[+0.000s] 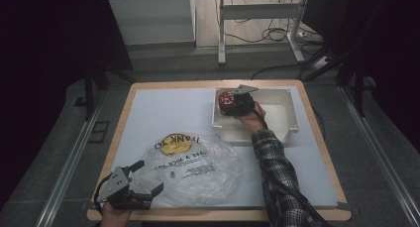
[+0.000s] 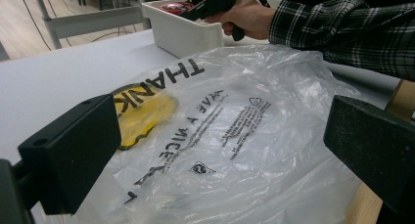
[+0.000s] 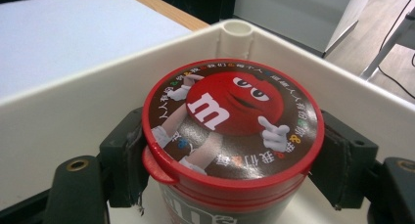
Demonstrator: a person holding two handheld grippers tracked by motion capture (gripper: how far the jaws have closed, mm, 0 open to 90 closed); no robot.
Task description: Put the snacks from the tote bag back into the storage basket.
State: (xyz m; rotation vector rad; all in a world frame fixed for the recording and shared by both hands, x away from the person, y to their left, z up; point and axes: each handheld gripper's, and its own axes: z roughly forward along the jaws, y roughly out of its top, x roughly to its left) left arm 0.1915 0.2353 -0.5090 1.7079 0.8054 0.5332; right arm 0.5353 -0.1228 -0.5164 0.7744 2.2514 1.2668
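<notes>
Slippage looks likeliest: right gripper (image 3: 230, 155) pinches the candy tub (image 3: 232, 131) just under its lid inside the white bin (image 3: 63, 116), while left gripper (image 2: 220, 155) gapes over the plastic bag (image 2: 230, 136).

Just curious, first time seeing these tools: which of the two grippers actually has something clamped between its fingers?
The right gripper, inside the white bin: its fingers squeeze the red-lidded candy tub. The left gripper is open by the plastic bag.
</notes>
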